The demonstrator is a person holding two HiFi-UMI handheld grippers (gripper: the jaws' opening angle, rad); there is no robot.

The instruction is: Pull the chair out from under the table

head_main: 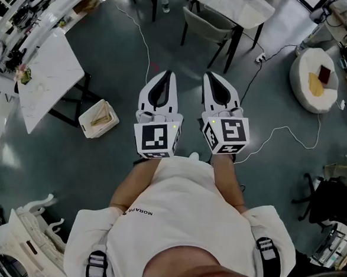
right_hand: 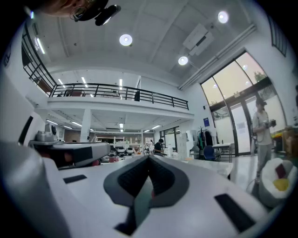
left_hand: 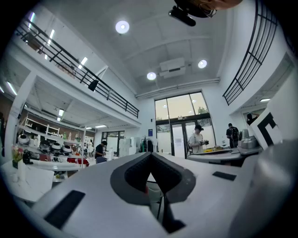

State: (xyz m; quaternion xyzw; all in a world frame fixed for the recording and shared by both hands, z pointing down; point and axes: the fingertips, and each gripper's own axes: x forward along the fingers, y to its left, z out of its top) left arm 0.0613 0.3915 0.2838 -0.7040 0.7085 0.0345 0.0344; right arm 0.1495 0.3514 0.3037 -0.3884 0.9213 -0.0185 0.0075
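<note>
In the head view a grey-green chair (head_main: 206,26) stands tucked under a white marble-topped table (head_main: 235,4) with dark legs, at the top centre. My left gripper (head_main: 168,75) and right gripper (head_main: 211,76) are held side by side in front of the person's body, pointing toward the chair and well short of it. Both are shut with nothing between the jaws. In the left gripper view the left gripper (left_hand: 150,156) shows closed dark pads, and the right gripper view shows the right gripper (right_hand: 149,159) the same way.
A second white table (head_main: 50,73) stands at left with a small pale basket (head_main: 98,119) on the floor beside it. A white cable (head_main: 280,133) runs across the grey floor at right, near a round white pouf (head_main: 314,79). A person (left_hand: 198,139) stands far off.
</note>
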